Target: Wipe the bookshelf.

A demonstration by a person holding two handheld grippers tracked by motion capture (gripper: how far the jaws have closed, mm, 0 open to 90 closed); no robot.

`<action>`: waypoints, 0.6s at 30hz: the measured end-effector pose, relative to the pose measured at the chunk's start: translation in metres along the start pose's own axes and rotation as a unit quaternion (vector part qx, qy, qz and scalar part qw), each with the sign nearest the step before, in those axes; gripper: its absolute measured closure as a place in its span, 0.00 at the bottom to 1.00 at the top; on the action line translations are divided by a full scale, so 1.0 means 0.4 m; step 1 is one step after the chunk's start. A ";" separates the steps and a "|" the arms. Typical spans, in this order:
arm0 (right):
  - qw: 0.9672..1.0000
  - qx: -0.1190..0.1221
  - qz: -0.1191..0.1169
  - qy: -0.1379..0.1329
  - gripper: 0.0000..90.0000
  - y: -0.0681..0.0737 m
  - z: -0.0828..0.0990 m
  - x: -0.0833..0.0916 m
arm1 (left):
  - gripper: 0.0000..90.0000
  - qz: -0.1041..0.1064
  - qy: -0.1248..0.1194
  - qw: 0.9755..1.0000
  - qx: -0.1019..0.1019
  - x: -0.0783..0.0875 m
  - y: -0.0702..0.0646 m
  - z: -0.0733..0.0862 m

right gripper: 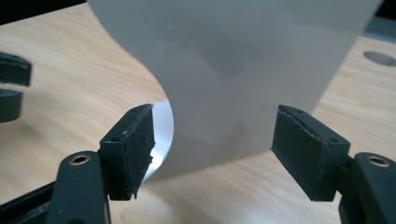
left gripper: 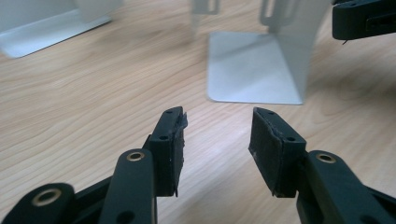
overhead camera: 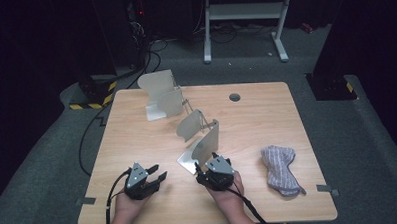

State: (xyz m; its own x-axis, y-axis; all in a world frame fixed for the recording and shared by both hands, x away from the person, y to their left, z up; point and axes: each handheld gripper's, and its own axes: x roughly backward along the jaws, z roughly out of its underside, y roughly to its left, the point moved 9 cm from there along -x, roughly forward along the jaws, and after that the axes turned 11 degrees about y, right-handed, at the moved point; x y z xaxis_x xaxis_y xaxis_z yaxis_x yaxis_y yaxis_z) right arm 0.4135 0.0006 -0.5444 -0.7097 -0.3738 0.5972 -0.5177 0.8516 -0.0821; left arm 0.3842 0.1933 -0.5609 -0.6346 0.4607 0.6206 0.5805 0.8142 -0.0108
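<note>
Three pale metal bookends stand in a diagonal row on the wooden table (overhead camera: 267,119). The nearest bookend (overhead camera: 203,151) is just in front of my right gripper (overhead camera: 207,166). In the right gripper view its upright plate (right gripper: 233,70) rises close ahead of the right gripper (right gripper: 215,116), whose jaws stand wide on either side of it without pressing on it. My left gripper (overhead camera: 157,175) rests low near the front left, open with nothing between its jaws (left gripper: 217,116). Ahead of it are the same bookend (left gripper: 254,70) and the tip of the right gripper (left gripper: 364,21).
A middle bookend (overhead camera: 192,124) and a far bookend (overhead camera: 161,93) stand behind the near one. A grey striped sock (overhead camera: 279,166) lies at the right front. A round hole (overhead camera: 234,97) is in the table's far side. Dark floor, cables and a white frame lie beyond.
</note>
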 end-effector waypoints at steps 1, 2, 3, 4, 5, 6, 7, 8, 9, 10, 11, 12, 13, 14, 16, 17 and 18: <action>1.000 0.004 0.008 0.003 0.33 0.001 -0.001 -0.009 | 0.60 0.000 -0.002 1.000 0.001 0.000 0.004 -0.002; 1.000 0.006 0.020 0.005 0.32 -0.003 -0.003 -0.017 | 0.60 -0.002 -0.002 1.000 0.000 -0.002 0.005 -0.002; 1.000 0.000 0.023 0.005 0.32 -0.007 -0.005 -0.022 | 0.60 -0.006 0.000 1.000 -0.003 -0.004 0.007 -0.001; 1.000 -0.007 0.021 0.005 0.32 -0.011 -0.007 -0.024 | 0.60 -0.006 0.005 1.000 -0.005 -0.006 0.008 0.002; 1.000 -0.009 0.026 0.004 0.32 -0.017 -0.007 -0.023 | 0.60 -0.006 0.007 1.000 -0.004 -0.007 0.008 0.003; 1.000 -0.008 0.028 0.002 0.31 -0.020 -0.007 -0.021 | 0.60 -0.005 0.008 1.000 -0.002 -0.008 0.009 0.004; 1.000 -0.009 0.028 0.003 0.31 -0.025 -0.003 -0.017 | 0.60 -0.004 0.007 1.000 -0.001 -0.007 0.009 0.004; 1.000 -0.011 0.027 0.003 0.32 -0.027 0.000 -0.015 | 0.60 -0.004 0.006 1.000 0.001 -0.006 0.009 0.003; 1.000 -0.011 0.028 0.001 0.32 -0.031 0.005 -0.010 | 0.60 -0.001 0.004 1.000 0.004 -0.005 0.008 0.001; 1.000 -0.011 0.030 0.000 0.32 -0.036 0.010 -0.007 | 0.60 0.001 0.002 1.000 0.007 -0.005 0.008 -0.001; 0.999 -0.011 0.031 0.001 0.32 -0.042 0.015 -0.004 | 0.60 0.002 0.003 1.000 0.008 -0.005 0.009 -0.001; 0.999 -0.012 0.033 0.002 0.32 -0.049 0.020 -0.001 | 0.60 0.003 0.002 1.000 0.010 -0.006 0.009 -0.003; 0.999 -0.014 0.035 0.003 0.32 -0.058 0.025 0.004 | 0.60 0.006 0.002 1.000 0.012 -0.007 0.010 -0.004; 0.999 -0.017 0.039 0.003 0.33 -0.068 0.028 0.008 | 0.59 0.008 0.004 1.000 0.014 -0.008 0.011 -0.005; 0.999 -0.023 0.047 0.003 0.33 -0.090 0.038 0.017 | 0.59 0.010 0.004 1.000 0.016 -0.012 0.013 -0.007; 0.999 -0.024 0.049 0.004 0.34 -0.099 0.041 0.020 | 0.58 0.009 0.005 1.000 0.015 -0.014 0.015 -0.008; 0.998 -0.027 0.053 0.006 0.34 -0.113 0.047 0.024 | 0.58 0.008 0.005 1.000 0.014 -0.015 0.016 -0.009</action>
State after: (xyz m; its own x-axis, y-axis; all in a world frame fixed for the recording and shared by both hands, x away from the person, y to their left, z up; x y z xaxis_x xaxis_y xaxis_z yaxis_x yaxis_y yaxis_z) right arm 0.4209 -0.0483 -0.5500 -0.7526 -0.2771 0.5973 -0.4136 0.9048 -0.1014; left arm 0.3936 0.1943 -0.5620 -0.6196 0.4709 0.6280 0.5765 0.8159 -0.0429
